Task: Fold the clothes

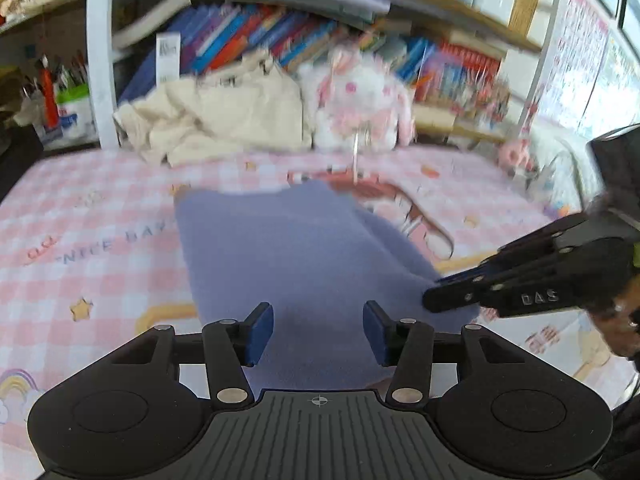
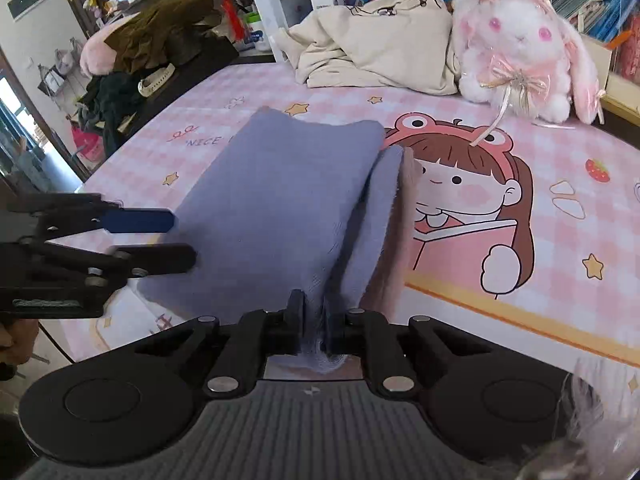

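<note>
A blue-grey folded garment [image 1: 296, 256] lies on the pink checked table cover [image 1: 80, 240]; it also shows in the right wrist view [image 2: 280, 208]. My left gripper [image 1: 318, 330] is open and empty, just above the garment's near edge; from the right wrist view it [image 2: 182, 240] sits at the garment's left edge. My right gripper [image 2: 314, 330] is shut on the garment's near right corner, lifting a fold [image 2: 384, 216] there. In the left wrist view it [image 1: 434, 296] comes in from the right onto the cloth.
A cream garment [image 2: 372, 40] is heaped at the back next to a white and pink plush rabbit [image 2: 520, 48]. Bookshelves [image 1: 280, 32] stand behind. Dark clothes [image 2: 120, 88] pile up beyond the table's left edge.
</note>
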`<state>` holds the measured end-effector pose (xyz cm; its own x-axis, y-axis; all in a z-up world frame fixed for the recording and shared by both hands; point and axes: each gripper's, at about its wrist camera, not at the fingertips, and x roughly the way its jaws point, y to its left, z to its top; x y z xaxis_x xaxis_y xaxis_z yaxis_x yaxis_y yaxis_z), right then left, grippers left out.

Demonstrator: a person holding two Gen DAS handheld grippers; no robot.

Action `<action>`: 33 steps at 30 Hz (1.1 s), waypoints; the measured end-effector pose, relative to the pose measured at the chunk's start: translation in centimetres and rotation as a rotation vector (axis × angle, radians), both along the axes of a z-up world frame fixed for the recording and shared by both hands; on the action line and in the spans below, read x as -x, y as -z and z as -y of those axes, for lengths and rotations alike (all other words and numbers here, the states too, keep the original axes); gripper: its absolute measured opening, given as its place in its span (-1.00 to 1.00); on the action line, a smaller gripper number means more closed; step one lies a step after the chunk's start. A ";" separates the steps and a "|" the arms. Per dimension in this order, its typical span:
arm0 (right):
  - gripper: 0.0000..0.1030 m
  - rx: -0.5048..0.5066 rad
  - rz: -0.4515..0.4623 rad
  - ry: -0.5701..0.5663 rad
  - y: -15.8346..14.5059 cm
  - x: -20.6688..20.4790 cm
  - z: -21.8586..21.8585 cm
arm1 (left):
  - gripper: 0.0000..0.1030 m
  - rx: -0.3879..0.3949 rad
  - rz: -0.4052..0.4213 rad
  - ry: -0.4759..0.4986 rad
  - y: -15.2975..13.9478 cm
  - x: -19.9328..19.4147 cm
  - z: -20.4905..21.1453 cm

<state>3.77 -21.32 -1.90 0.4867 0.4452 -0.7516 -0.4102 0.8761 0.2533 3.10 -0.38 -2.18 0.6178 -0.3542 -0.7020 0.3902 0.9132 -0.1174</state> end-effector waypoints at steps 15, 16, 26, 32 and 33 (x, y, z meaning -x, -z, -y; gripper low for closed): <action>-0.12 -0.192 -0.078 0.079 1.3 -4.8 1.7 | -0.12 0.030 0.060 -0.049 -1.1 0.1 -0.6; -0.23 -0.144 -0.122 0.104 2.2 -5.9 1.4 | -0.12 0.022 0.049 -0.045 -0.9 0.0 -0.5; -0.78 -0.109 -0.056 0.112 3.4 -3.9 1.5 | -0.12 0.012 -0.020 -0.038 0.9 -0.2 0.0; -0.02 -0.067 -0.014 0.140 0.8 -2.3 2.5 | 0.14 0.029 0.034 -0.104 -1.1 0.5 -1.0; 0.17 -0.071 -0.016 0.156 0.6 -2.1 2.9 | 0.42 0.043 0.042 -0.133 -1.4 0.6 -1.6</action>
